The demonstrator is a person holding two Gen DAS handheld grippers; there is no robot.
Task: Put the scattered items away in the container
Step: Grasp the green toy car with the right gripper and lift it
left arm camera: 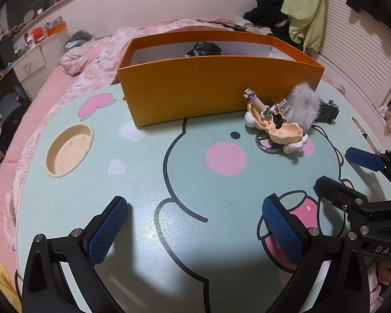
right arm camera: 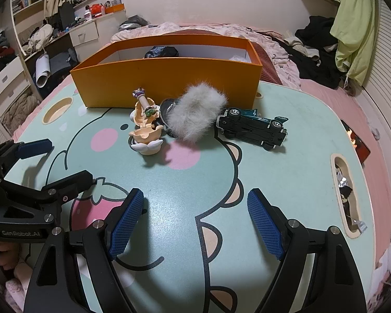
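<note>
An orange box stands at the far side of the mint cartoon table, with a dark item inside. In front of it lie a peach figurine toy, a grey fur pom keychain and a dark green toy car on its side. My left gripper is open and empty over the near table. My right gripper is open and empty, also short of the items. Each gripper shows in the other's view, the right and the left.
The table has a round cup recess at left and a slot at right holding small things. Pink bedding surrounds the table. Clothes lie behind on the right, shelves on the left.
</note>
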